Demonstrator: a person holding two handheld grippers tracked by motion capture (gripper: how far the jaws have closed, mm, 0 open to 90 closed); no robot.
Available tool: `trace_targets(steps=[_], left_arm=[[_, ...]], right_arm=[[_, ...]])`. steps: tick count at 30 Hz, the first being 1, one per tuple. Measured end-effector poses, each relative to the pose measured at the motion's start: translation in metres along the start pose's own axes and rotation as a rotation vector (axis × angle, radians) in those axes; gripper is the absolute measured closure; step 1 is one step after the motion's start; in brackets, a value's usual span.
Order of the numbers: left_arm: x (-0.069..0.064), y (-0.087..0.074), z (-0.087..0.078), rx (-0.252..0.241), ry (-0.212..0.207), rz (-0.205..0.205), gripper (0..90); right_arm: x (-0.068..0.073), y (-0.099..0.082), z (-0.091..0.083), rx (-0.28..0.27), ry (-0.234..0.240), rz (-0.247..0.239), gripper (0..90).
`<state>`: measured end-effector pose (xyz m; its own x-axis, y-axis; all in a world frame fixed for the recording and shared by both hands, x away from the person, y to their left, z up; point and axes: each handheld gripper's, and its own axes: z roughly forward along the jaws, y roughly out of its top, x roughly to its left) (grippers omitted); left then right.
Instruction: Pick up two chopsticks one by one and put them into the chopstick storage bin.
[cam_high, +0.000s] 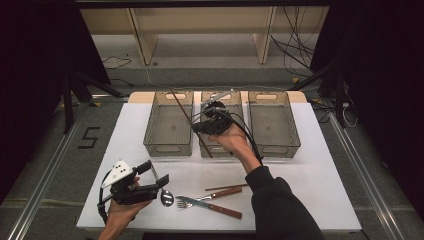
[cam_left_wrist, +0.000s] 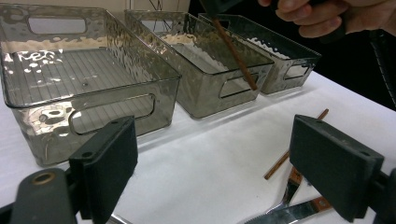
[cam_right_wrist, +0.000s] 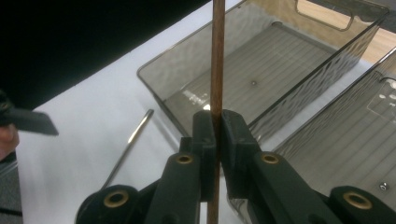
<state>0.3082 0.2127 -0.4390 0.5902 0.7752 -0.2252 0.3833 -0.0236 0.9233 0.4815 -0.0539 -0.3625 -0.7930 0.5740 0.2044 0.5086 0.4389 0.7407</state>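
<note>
Low at the left, left hand-held gripper (cam_high: 159, 177) with jaws wide apart and nothing between them, just beside the spoon (cam_high: 166, 196); best left parked there, out of the way. Further right, right hand-held gripper (cam_high: 196, 126) clamped narrow on a brown chopstick (cam_high: 182, 107), gripped near its middle and slanting in the air over the left bin (cam_high: 169, 150) and the middle bin (cam_high: 220, 153).

Judging by that pose:
- Pick one bin and bring the stick fully inside its rim before letting go.
- Tip the stick flat, along the bin's long side.
- Lower close to the ribbed floor, then open gently to prevent a bounce.
- Avoid knocking the thin walls.

On the white desk (cam_high: 310, 180): spoon, fork (cam_high: 192, 201), a second chopstick (cam_high: 226, 187), and the right bin (cam_high: 275, 150) at the far right of the row. Around it, a painted "5" (cam_high: 89, 137) on the floor at left, pale shelving (cam_high: 200, 25) behind, loose cables (cam_high: 295, 50) to the right, dark curtains on both flanks.
</note>
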Motion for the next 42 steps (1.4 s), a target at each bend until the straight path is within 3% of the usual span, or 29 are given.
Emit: trace_targets(steps=[23, 42], left_arm=[[0.000, 0.000, -0.001, -0.006, -0.005, 0.000, 14.9], [0.001, 0.000, -0.001, -0.009, -0.008, 0.000, 14.9]], right_arm=[[0.003, 0.045, 0.035, -0.042, -0.060, 0.088, 85.3], [0.001, 0.059, 0.057, -0.063, -0.095, 0.133, 85.3]])
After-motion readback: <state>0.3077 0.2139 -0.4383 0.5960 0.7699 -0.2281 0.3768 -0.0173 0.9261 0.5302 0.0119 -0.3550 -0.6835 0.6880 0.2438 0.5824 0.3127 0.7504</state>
